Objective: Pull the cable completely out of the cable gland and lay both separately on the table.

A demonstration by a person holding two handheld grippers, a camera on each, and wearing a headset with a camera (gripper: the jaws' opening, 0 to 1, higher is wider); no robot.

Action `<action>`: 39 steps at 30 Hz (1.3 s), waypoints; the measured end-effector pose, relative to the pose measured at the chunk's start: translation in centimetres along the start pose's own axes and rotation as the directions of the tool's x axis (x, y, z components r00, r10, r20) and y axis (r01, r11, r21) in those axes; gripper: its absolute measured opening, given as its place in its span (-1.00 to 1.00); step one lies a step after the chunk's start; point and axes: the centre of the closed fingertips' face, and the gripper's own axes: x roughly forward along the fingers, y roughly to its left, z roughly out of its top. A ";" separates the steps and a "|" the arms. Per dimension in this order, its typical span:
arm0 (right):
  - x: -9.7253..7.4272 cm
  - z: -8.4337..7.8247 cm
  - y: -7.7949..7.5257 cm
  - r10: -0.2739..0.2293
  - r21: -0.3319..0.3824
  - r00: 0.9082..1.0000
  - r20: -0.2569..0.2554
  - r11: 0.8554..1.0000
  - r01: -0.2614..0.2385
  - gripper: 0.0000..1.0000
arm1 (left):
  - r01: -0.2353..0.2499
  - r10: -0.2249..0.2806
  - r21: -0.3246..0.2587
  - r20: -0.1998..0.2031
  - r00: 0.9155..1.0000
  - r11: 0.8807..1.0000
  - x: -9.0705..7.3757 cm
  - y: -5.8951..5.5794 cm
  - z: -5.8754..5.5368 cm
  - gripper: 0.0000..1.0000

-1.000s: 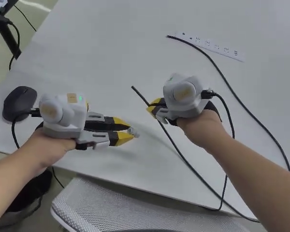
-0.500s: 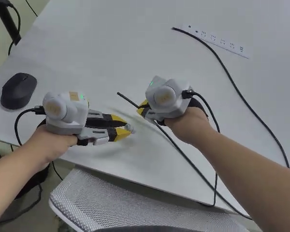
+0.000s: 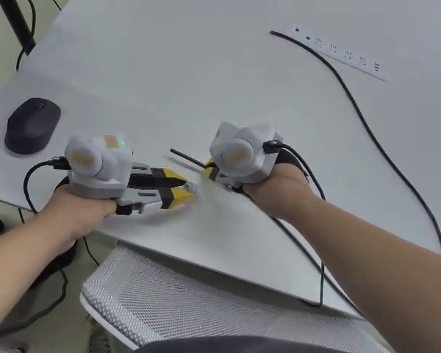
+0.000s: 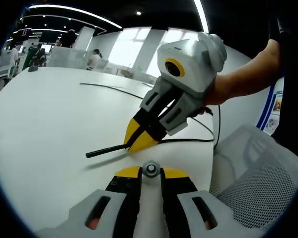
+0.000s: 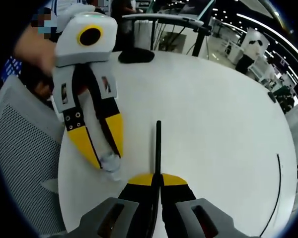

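Two grippers: I run the left gripper [image 3: 185, 191] and right gripper [image 3: 210, 171], tips near each other at the table's [image 3: 206, 73] near edge.
Left jaws: closed on the cable gland [image 4: 150, 168].
Right jaws: pinched shut on the cable [image 5: 158, 144].
Cable axis: straight ahead along my right jaws; the free end is clear of the gland, which sits just to its left.
Next move: set-down, I judge, with the parts apart.

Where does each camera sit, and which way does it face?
Head view: on the headset, facing down at the table; both arms, left hand-held gripper and right hand-held gripper show.
Left gripper view: on the left one, facing the right one; own jaws hold the cable gland.
Right gripper view: on the right one, facing the left; own jaws pinch the cable.
Both gripper views show the cable.
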 end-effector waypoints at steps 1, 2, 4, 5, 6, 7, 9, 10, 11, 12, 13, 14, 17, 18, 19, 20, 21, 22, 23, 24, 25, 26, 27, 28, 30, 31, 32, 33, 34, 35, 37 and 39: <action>0.1 0.0 0.0 0.002 0.001 1.000 -0.001 1.000 -0.002 -1.00 | 0.000 0.000 -0.002 -0.003 1.000 1.000 0.1 0.0 -0.1 -0.69; 0.2 -0.1 0.1 0.002 0.002 1.000 -0.002 1.000 -0.002 -1.00 | -0.001 0.001 0.001 -0.006 1.000 1.000 0.1 0.0 -0.2 -0.69; 0.1 0.0 0.0 0.000 0.011 1.000 0.002 1.000 0.000 -1.00 | 0.000 0.000 0.010 -0.010 1.000 1.000 0.1 0.0 -0.2 -0.69; 0.1 0.0 0.0 0.001 0.014 1.000 0.003 1.000 -0.001 -1.00 | 0.000 0.000 0.009 -0.014 1.000 1.000 0.1 0.0 -0.3 -0.69; 0.1 0.0 0.0 0.003 0.018 1.000 0.006 1.000 -0.003 -1.00 | 0.000 0.000 0.008 -0.019 1.000 1.000 0.1 0.0 -0.4 -0.69; 0.1 0.0 0.0 0.005 0.023 1.000 0.009 1.000 -0.005 -1.00 | -0.001 0.001 0.010 -0.022 1.000 1.000 0.1 0.0 -0.4 -0.69; 0.1 0.0 0.0 0.010 0.031 1.000 0.014 0.999 -0.010 -1.00 | -0.007 0.008 0.015 -0.036 0.999 1.000 0.0 0.1 -0.8 -0.69; 0.1 0.0 0.0 0.011 0.034 1.000 0.015 0.999 -0.012 -1.00 | -0.008 0.009 0.018 -0.046 0.999 1.000 0.0 0.1 -1.0 -0.69; 0.1 0.0 0.0 0.012 0.037 1.000 0.015 0.999 -0.012 -1.00 | -0.008 0.009 0.021 -0.050 0.999 1.000 0.0 0.1 -1.1 -0.69; 0.1 0.0 0.0 0.012 0.043 1.000 0.014 0.999 -0.012 -1.00 | -0.008 0.010 0.026 -0.056 0.998 1.000 0.0 0.0 -1.1 -0.69; 0.1 0.0 0.0 0.012 0.045 1.000 0.013 0.999 -0.013 -1.00 | -0.010 0.012 0.040 -0.066 0.998 0.999 0.0 0.0 -1.3 -0.69; 0.1 0.0 0.0 0.013 0.046 1.000 0.013 0.999 -0.013 -1.00 | -0.010 0.014 0.050 -0.077 0.997 0.999 0.0 0.0 -1.4 -0.69; 0.1 0.0 0.0 0.013 0.046 1.000 0.013 0.999 -0.013 -1.00 | -0.017 0.022 0.054 -0.087 0.996 0.998 0.0 0.1 -1.6 -0.69; 0.1 0.0 0.0 0.013 0.048 1.000 0.014 0.999 -0.013 -1.00 | -0.019 0.024 0.062 -0.089 0.996 0.998 -0.1 0.1 -1.5 -0.69; 0.2 0.0 0.0 0.013 0.051 1.000 0.016 0.999 -0.014 -1.00 | -0.019 0.025 0.066 -0.093 0.995 0.998 -0.1 0.1 -1.5 -0.69; 0.1 0.0 0.0 0.013 0.055 1.000 0.017 0.998 -0.014 -1.00 | -0.019 0.025 0.063 -0.094 0.995 0.998 -0.1 0.1 -1.5 -0.69; 0.1 0.0 0.0 0.013 0.056 1.000 0.017 0.998 -0.014 -1.00 | -0.021 0.027 0.060 -0.096 0.995 0.998 0.0 0.1 -1.5 -0.69; 0.2 0.0 0.0 0.014 0.056 1.000 0.017 0.998 -0.014 -1.00 | -0.023 0.029 0.062 -0.097 0.995 0.998 0.0 0.1 -1.5 -0.69; 0.2 0.0 0.0 0.014 0.056 1.000 0.016 0.998 -0.015 -1.00 | -0.024 0.031 0.067 -0.101 0.994 0.997 0.0 0.1 -1.5 -0.69; 0.2 0.0 0.0 0.014 0.055 1.000 0.015 0.998 -0.015 -1.00 | -0.025 0.032 0.068 -0.103 0.994 0.997 0.0 0.1 -1.5 -0.69; 0.2 0.0 0.0 0.015 0.055 1.000 0.014 0.998 -0.016 -1.00 | -0.026 0.033 0.068 -0.105 0.994 0.997 0.0 0.1 -1.5 -0.69; 0.2 0.0 0.0 0.015 0.055 1.000 0.013 0.998 -0.015 -1.00 | -0.028 0.035 0.064 -0.108 0.994 0.998 0.0 0.1 -1.5 -0.69; 0.2 0.0 0.0 0.014 0.055 1.000 0.013 0.998 -0.015 -1.00 | -0.029 0.036 0.063 -0.109 0.993 0.998 0.0 0.1 -1.5 -0.69; 0.2 0.0 0.0 0.014 0.055 1.000 0.013 0.998 -0.014 -1.00 | -0.032 0.038 0.058 -0.109 0.993 0.998 0.0 0.1 -1.5 -0.69; 0.2 -0.1 0.0 0.013 0.056 1.000 0.014 0.998 -0.013 -1.00 | -0.036 0.041 0.047 -0.107 0.993 0.998 -0.1 0.2 -1.4 -0.69; 0.2 -0.1 -0.1 0.012 0.057 1.000 0.014 0.998 -0.013 -0.99 | -0.037 0.042 0.049 -0.105 0.994 0.998 -0.1 0.2 -1.4 -0.69; 0.2 -0.1 -0.1 0.012 0.057 1.000 0.013 0.998 -0.013 -0.99 | -0.037 0.042 0.046 -0.106 0.993 0.998 -0.1 0.1 -1.4 -0.69; 0.2 -0.1 -0.1 0.012 0.052 1.000 0.012 0.999 -0.013 -0.98 | -0.036 0.040 0.043 -0.106 0.994 0.998 -0.1 0.1 -1.4 -0.69; 0.1 -0.1 -0.2 0.010 0.047 1.000 0.009 0.999 -0.011 -0.97 | -0.037 0.042 0.042 -0.106 0.994 0.998 -0.1 0.1 -1.4 -0.69; 0.1 -0.1 -0.2 0.009 0.046 1.000 0.009 0.999 -0.009 -0.95 | -0.039 0.043 0.041 -0.105 0.994 0.998 -0.1 0.1 -1.4 -0.69; 0.1 -0.2 -0.3 0.005 0.047 1.000 0.006 0.999 -0.005 -0.92 | -0.040 0.045 0.039 -0.111 0.993 0.998 -0.1 0.2 -1.5 -0.68; 0.0 -0.3 -0.5 -0.002 0.049 1.000 0.004 0.999 0.002 -0.88 | -0.044 0.048 0.038 -0.111 0.993 0.998 -0.2 0.3 -1.5 -0.68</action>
